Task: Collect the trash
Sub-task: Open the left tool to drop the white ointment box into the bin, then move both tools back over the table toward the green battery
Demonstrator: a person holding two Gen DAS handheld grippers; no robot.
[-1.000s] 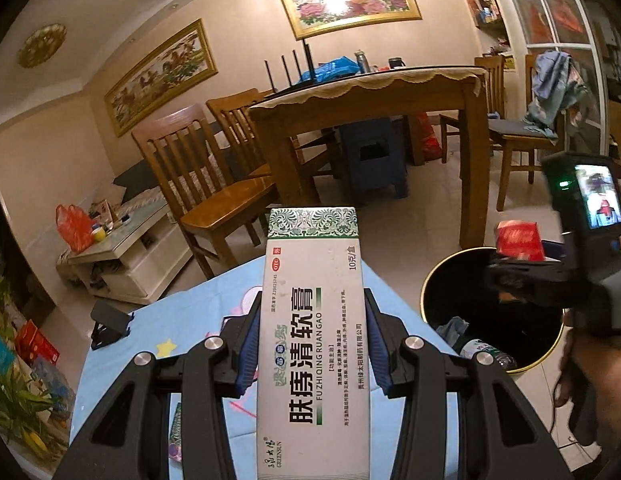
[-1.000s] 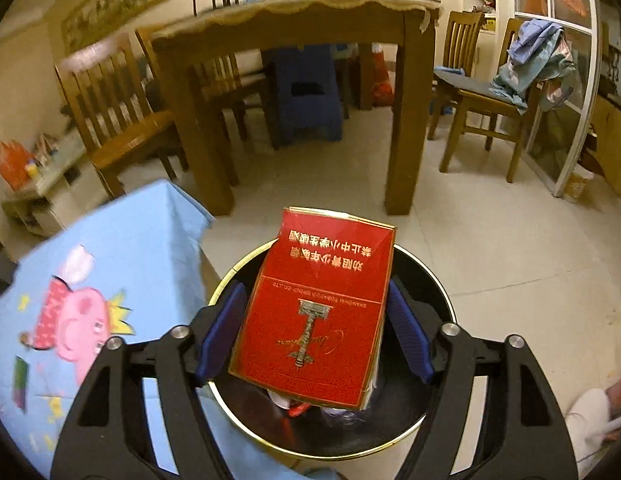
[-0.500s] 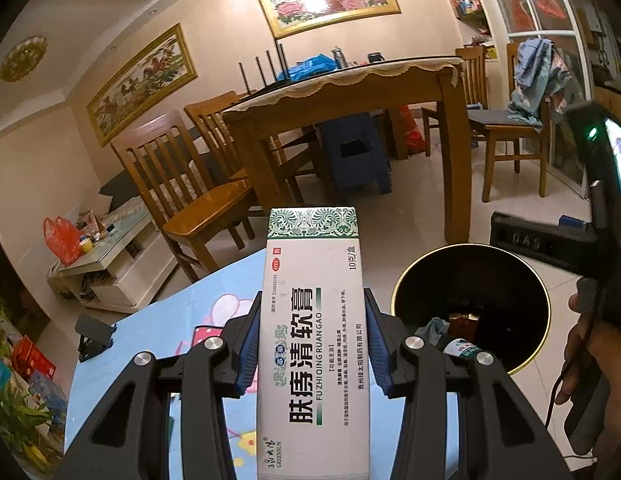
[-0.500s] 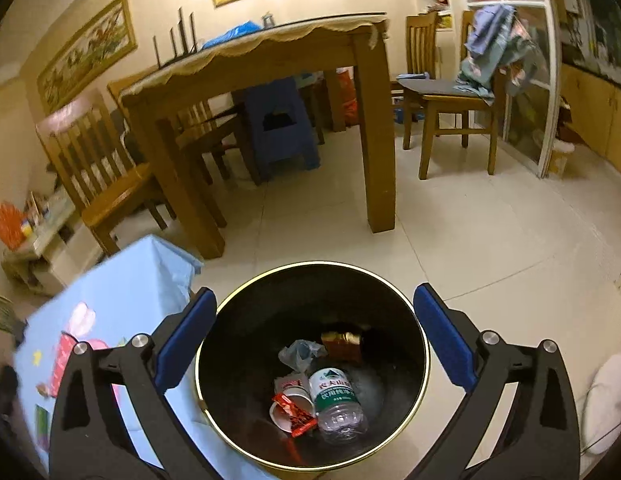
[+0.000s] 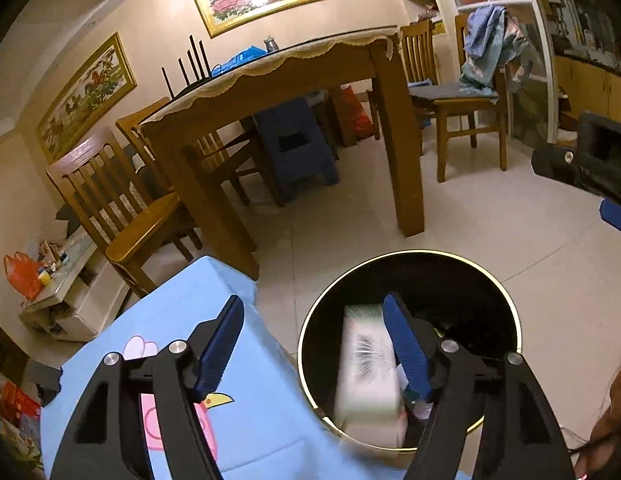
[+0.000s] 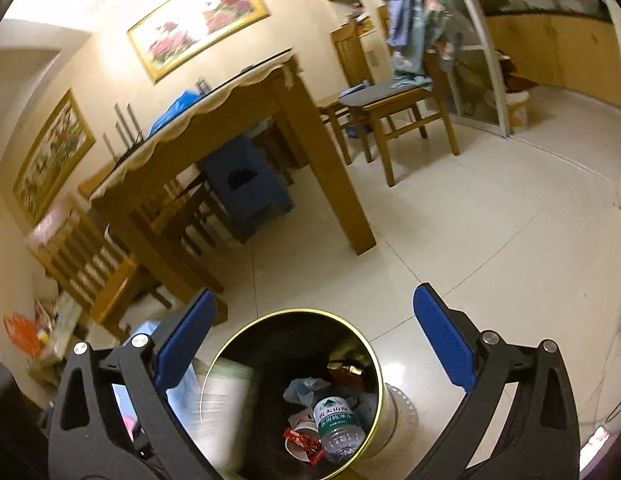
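White and green, smeared by blur: the ointment carton (image 5: 366, 364), seen upright within the mouth of the trash bin (image 5: 510, 312), against the side nearest the blue cartoon tablecloth (image 5: 170, 320). Was gripped by nothing. Lay lower than the left gripper (image 5: 312, 302), whose blue pads (image 5: 220, 344) stood spread wide, one over the corner of the cloth, the other over the bin opening. Overlapped at its right edge by that second pad in the left wrist view; contact there could not be told.

Showed again in the right wrist view as a pale blurred block (image 6: 226, 404) at the bin's left wall, print unreadable. Right gripper (image 6: 314, 293) likewise released, fingers far apart, empty, framing the gold rim (image 6: 294, 312) from above.

Sat at the bottom of the black bin: a clear water bottle (image 6: 338, 420) with a green label, lying on its side; a red wrapper (image 6: 306, 442) just beside it in a paper cup; crumpled grey plastic behind; a dark gold-edged pack (image 6: 344, 368) near the far wall.

Stood on pale floor tiles, the bin, just off the corner of the cloth-covered table. Beyond, well apart, a wooden dining table (image 5: 270, 80) with chairs around it.
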